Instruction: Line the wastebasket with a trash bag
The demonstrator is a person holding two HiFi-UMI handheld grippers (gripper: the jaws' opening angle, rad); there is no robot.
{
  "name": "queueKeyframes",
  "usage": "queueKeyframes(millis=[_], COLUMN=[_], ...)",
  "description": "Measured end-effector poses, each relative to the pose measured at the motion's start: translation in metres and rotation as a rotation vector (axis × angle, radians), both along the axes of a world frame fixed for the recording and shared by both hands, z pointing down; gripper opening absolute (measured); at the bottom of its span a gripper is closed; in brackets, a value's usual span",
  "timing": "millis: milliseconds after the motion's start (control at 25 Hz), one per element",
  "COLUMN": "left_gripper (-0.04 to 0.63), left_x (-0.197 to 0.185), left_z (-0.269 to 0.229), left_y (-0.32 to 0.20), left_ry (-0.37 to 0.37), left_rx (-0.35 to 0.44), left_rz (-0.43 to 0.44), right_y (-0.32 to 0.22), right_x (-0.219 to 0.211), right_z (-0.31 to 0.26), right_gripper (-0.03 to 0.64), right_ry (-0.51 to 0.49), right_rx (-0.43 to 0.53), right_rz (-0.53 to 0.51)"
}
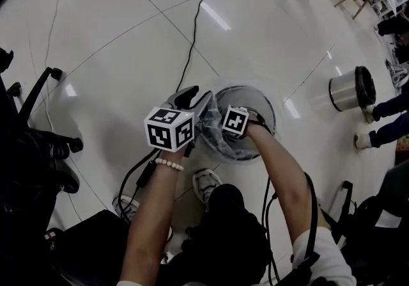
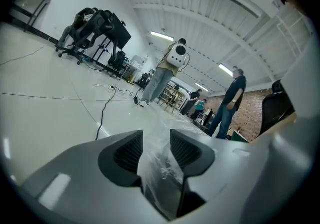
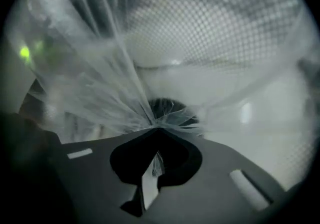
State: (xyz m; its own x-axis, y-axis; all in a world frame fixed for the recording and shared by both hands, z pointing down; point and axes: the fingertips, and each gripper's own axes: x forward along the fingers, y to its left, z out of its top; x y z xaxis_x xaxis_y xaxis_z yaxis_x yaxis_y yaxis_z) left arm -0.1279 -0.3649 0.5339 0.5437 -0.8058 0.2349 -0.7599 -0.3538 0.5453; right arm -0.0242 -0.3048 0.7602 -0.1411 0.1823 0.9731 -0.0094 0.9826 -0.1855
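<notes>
A round wire-mesh wastebasket (image 1: 269, 109) stands on the floor in front of my feet. A clear trash bag (image 1: 213, 128) hangs crumpled over its near left rim and down inside. My left gripper (image 1: 194, 96) reaches nearly level at the basket's left rim, and its jaws (image 2: 155, 142) hold a bunched strip of the bag (image 2: 162, 164). The right gripper's marker cube (image 1: 235, 119) sits over the basket mouth with the jaws pointing down inside. That right gripper (image 3: 157, 130) is shut, pinching gathered film of the bag (image 3: 100, 77), with the mesh wall (image 3: 210, 7) behind.
A steel bin (image 1: 348, 89) lies on its side at the right, next to a person's shoes (image 1: 367, 141). A black cable (image 1: 192, 41) runs across the tiles to the basket. An office chair (image 1: 38, 144) stands at the left. Other people (image 2: 167, 75) stand farther off.
</notes>
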Motion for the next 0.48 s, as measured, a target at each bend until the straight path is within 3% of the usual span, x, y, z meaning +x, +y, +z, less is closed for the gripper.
queueKeyframes(millis=[280, 480], left_gripper=[0.181, 0.181], left_x=[0.002, 0.004], left_z=[0.02, 0.024], left_y=[-0.001, -0.002], left_ry=[-0.035, -0.018], left_rx=[-0.037, -0.049], left_rz=[0.017, 0.01], right_y=[0.0, 0.002], right_x=[-0.008, -0.006], right_z=[0.026, 0.037], right_gripper=[0.0, 0.0], right_ry=[-0.023, -0.024], right_rx=[0.014, -0.008], right_rz=[-0.024, -0.023])
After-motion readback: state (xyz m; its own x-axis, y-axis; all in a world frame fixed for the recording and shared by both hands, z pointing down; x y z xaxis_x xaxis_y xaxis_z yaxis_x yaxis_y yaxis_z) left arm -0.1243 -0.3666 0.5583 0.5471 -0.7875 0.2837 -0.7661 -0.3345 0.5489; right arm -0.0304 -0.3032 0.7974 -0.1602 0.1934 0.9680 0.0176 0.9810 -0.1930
